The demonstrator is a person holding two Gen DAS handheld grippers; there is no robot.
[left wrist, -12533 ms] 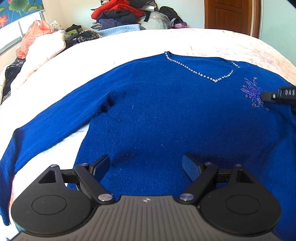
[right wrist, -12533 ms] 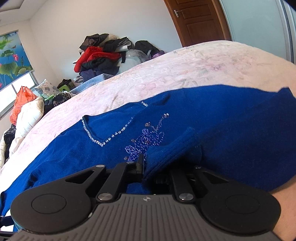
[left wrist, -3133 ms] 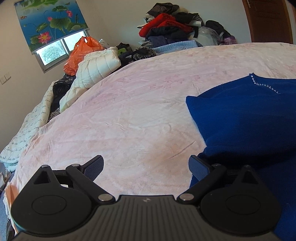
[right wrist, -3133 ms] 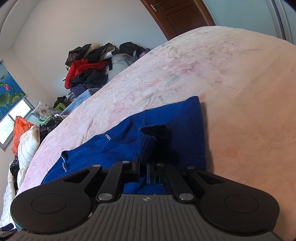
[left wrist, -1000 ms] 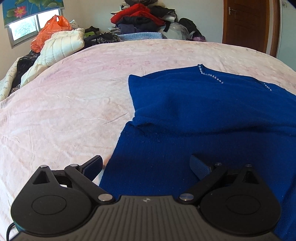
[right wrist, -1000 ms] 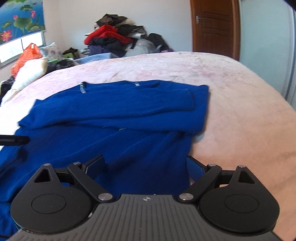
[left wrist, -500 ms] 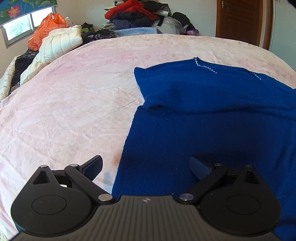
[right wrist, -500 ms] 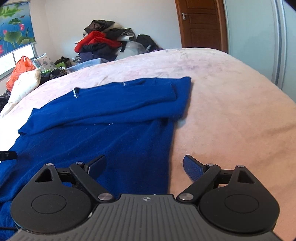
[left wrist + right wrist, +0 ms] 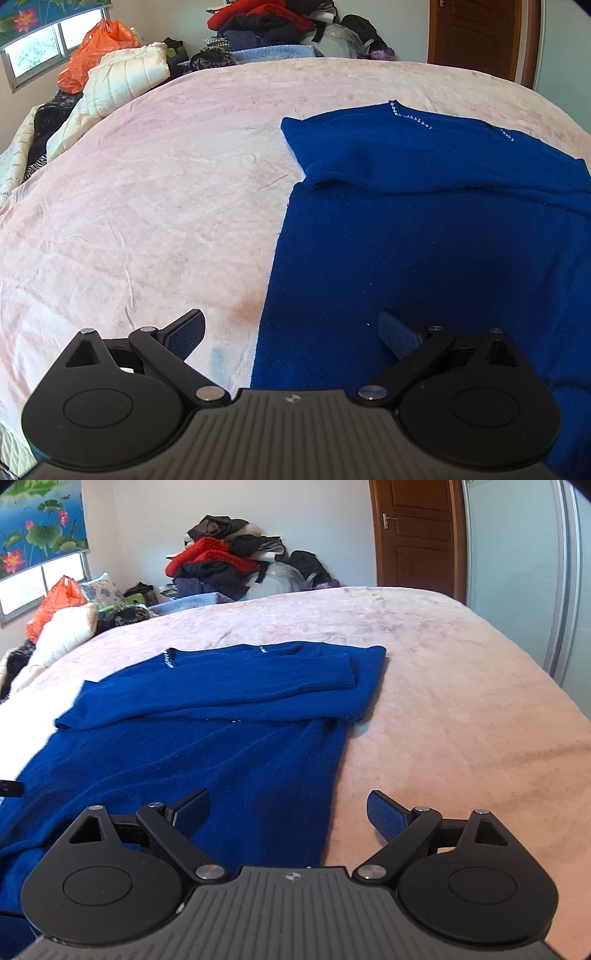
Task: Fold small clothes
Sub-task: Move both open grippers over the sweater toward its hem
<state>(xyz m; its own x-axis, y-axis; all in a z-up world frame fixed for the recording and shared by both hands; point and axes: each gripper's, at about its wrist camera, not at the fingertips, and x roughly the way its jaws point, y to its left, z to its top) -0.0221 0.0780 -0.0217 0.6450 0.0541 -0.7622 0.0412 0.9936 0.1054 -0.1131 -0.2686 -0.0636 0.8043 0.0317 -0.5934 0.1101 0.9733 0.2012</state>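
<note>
The left gripper [image 9: 291, 332] has its blue-padded fingers [image 9: 186, 332] spread wide and empty, straddling the left side edge of the royal-blue knit sweater [image 9: 424, 229]: one pad is over bare bedding, the other over blue cloth. The right gripper [image 9: 288, 812] is likewise spread and holding nothing, with the sweater's right side edge running between its fingers [image 9: 386, 818].

Half a second ago both grippers sat a little further up the garment; now each is nearer its lower part, so more of the body fills the foreground. Three seconds back the right fingers were pinched on a sleeve cuff; that cuff is released.

The sweater [image 9: 221, 746] lies flat on the pale pink floral bedspread [image 9: 147, 206], both sleeves folded across the chest, the upper cuff ending near the right shoulder. A line of small rhinestones [image 9: 412, 117] marks the neckline.

Beyond the bed are a cream quilted jacket [image 9: 118, 85], an orange plastic bag [image 9: 98, 50], a heap of red and dark clothes [image 9: 221, 563], a lotus-print blind [image 9: 35, 528] and a brown wooden door [image 9: 413, 535]. No readable writing shows.
</note>
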